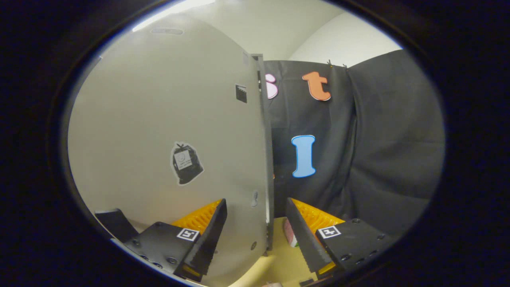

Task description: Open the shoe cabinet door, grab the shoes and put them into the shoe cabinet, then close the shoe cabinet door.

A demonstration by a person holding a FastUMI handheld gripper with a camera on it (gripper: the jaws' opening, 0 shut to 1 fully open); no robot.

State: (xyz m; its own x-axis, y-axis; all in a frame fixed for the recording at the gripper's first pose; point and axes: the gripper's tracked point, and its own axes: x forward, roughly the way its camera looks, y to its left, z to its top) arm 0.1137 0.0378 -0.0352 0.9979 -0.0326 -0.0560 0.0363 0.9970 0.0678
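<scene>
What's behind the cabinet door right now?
Past the cabinet door edge, held between the open gripper fingers: black cloth wall and yellowish floor. The door panel covers everything directly behind it.

Cabinet door (167,131) hides the cabinet interior beyond the left finger; a pinkish object (290,238), possibly a shoe, lies half-hidden behind the right finger.

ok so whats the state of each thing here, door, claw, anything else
shoe cabinet door: swung open, its free edge standing between the claw's fingers
claw: open, fingers either side of the door edge, not pressing on it
sticker: stuck flat on the door face
shoe: partly seen just beyond the door edge, lying on the pale surface, not yet in the cabinet
</scene>
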